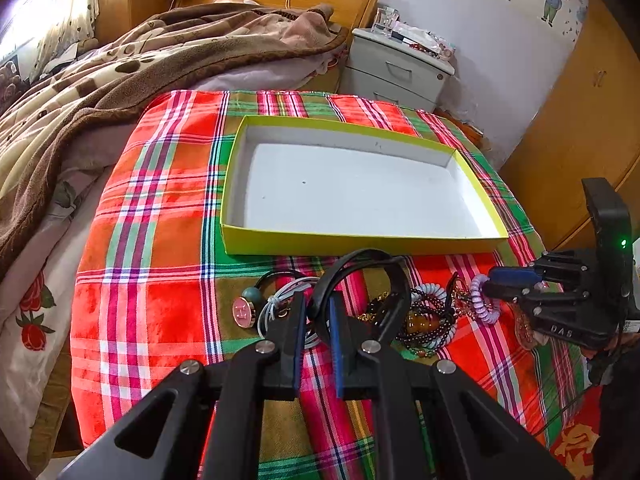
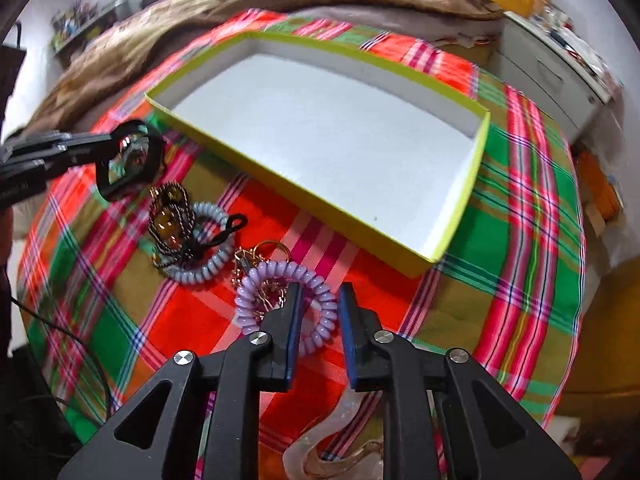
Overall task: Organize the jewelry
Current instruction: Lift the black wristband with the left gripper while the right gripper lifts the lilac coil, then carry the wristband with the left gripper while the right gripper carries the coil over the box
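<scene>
Box (image 1: 362, 236) on my cloth (image 1: 152, 216), frame centre; jewelry heap (image 1: 420, 316) below it, lower centre; coil band (image 2: 286, 308) lowest in right view; nightstand (image 1: 400, 68) upper right; blanket (image 1: 120, 76) upper left.

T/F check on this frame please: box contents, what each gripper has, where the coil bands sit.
1. The yellow-green box is empty. True.
2. The left gripper holds a black strap loop. True: the loop is pinched between its fingers, lifted off the cloth.
3. The purple coil band is already in the box. False: it lies on the plaid cloth, in front of the box, at the right gripper.
4. The right gripper is shut tight on a necklace. False: its fingers stand apart, one of them over the purple coil.
5. A pale blue coil band lies among dark beads on the cloth. True.
</scene>
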Available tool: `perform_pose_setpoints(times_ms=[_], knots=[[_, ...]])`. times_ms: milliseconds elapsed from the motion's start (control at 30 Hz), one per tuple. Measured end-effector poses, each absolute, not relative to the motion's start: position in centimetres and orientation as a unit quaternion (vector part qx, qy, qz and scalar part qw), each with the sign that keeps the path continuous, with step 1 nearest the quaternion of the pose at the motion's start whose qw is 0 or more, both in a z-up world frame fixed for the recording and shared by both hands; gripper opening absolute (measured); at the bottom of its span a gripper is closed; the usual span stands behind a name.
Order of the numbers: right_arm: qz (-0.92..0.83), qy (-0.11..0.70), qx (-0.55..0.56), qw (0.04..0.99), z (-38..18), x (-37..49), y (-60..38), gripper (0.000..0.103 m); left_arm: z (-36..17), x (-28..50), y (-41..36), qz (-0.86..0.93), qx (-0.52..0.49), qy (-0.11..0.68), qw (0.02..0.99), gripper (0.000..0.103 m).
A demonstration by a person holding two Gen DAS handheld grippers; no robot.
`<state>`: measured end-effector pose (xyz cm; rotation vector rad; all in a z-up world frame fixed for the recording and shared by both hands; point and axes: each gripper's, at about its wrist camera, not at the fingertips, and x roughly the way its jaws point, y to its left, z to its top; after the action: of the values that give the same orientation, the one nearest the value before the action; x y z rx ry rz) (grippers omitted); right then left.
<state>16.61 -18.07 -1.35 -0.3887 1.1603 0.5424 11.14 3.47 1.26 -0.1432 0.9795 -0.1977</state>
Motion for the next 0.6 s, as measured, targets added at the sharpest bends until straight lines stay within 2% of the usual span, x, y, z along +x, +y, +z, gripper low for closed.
perform_pose_setpoints(times_ms=[200,300,600], knots=[[0.245,0.542,-0.22,0.773,-1.8,17.2,-17.0,0.02,1.1,11.4,3.4,-0.095,-0.069,0.473,0.873,0.012],[0.245,0.54,-0.22,0.775,-1.8,17.2,-16.7,0.01,1.1,11.6,3.4,-0.094,-0.069,0.473,0.873,0.012],[0.228,0.518,-0.158,0.809,0.4,17.0,-19.2,0.01,2.1,12.4,3.8,-0.092,-0.072,0.466,0.877,0.012]])
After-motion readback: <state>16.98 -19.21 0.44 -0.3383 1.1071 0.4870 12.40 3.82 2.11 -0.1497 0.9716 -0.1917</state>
